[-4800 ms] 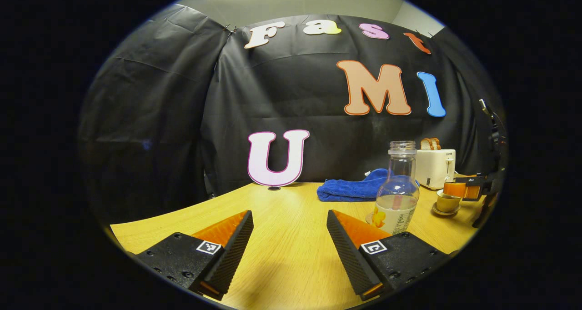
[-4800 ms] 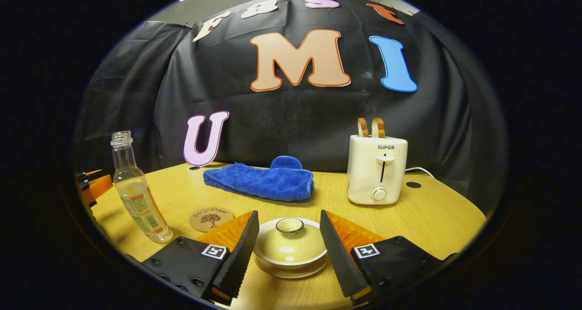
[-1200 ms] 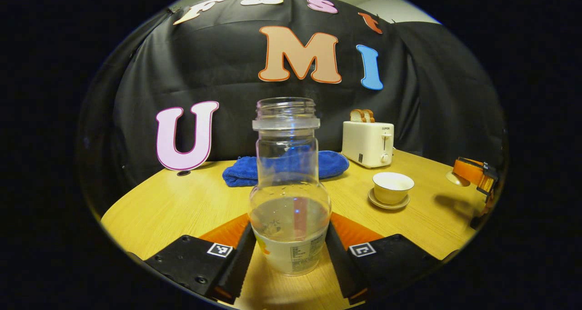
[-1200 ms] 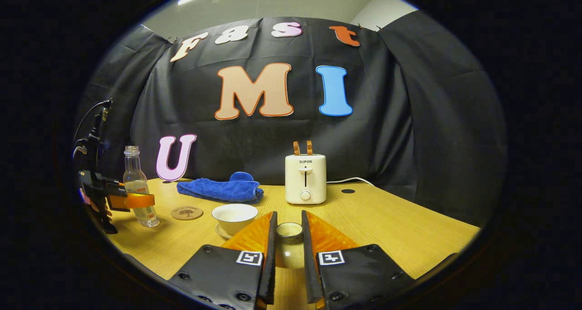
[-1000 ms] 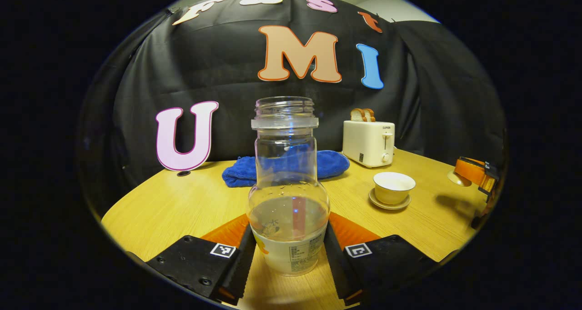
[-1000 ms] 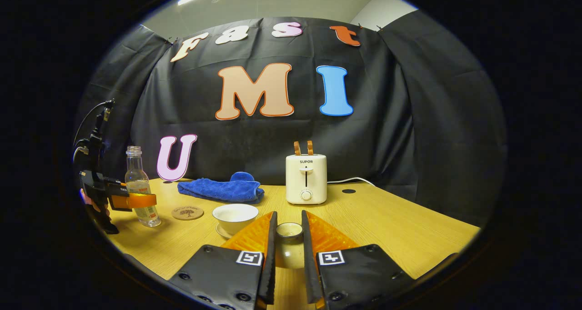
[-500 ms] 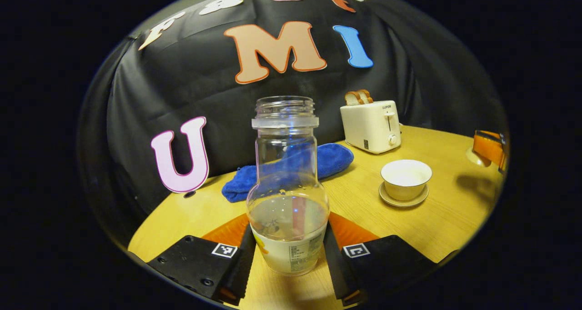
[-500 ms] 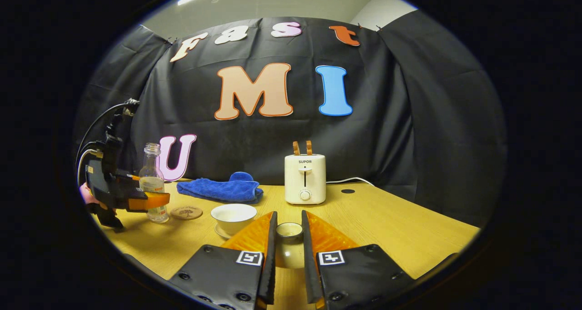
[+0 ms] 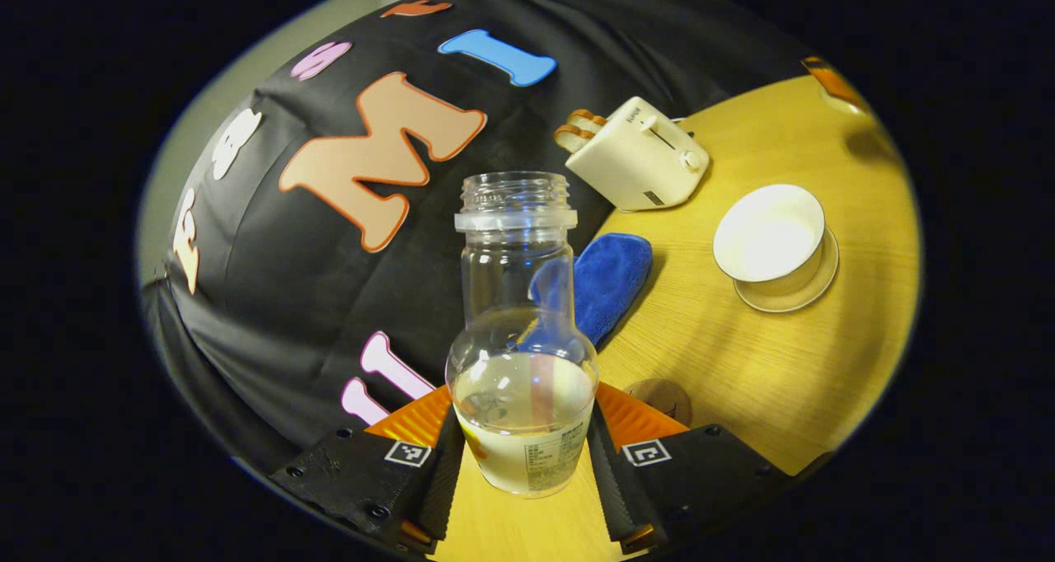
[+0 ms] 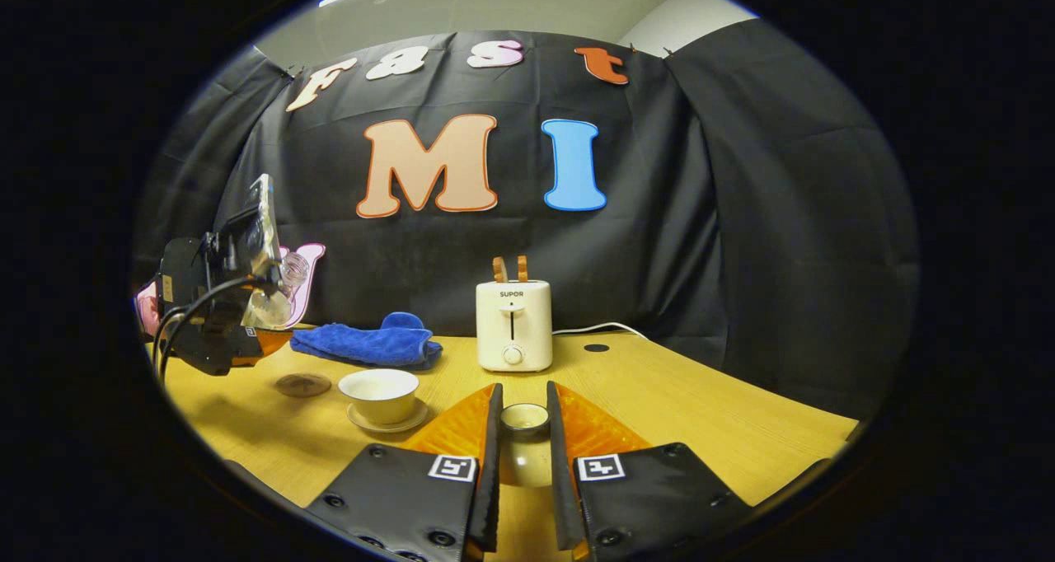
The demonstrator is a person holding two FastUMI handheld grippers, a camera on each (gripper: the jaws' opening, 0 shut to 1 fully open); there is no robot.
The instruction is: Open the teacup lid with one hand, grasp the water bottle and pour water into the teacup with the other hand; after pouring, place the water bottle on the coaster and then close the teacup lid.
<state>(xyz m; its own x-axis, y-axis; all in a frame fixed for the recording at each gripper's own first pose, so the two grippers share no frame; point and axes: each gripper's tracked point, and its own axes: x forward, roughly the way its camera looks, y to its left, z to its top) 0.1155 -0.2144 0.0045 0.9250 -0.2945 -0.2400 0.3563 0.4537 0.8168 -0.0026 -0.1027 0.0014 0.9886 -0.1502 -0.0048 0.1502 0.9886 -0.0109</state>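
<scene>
A: Table (image 10: 700, 397), toaster (image 10: 513, 325) marked SUPOR, blue towel (image 10: 367, 344).

B: Left gripper (image 9: 521, 463) clamps water bottle (image 9: 521, 364), lifted, tilted; label unreadable. Teacup (image 10: 379, 395) open on saucer beside coaster (image 10: 302, 384). Right gripper (image 10: 521, 463) pinches lid (image 10: 524, 420).

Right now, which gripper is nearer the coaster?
Left. The left gripper, shut on the water bottle, hangs in the air close by the coaster. The right gripper, holding the teacup lid, sits beyond the teacup.

teacup (image 10: 378, 395) between coaster (image 10: 302, 385) and toaster (image 10: 513, 325)
</scene>
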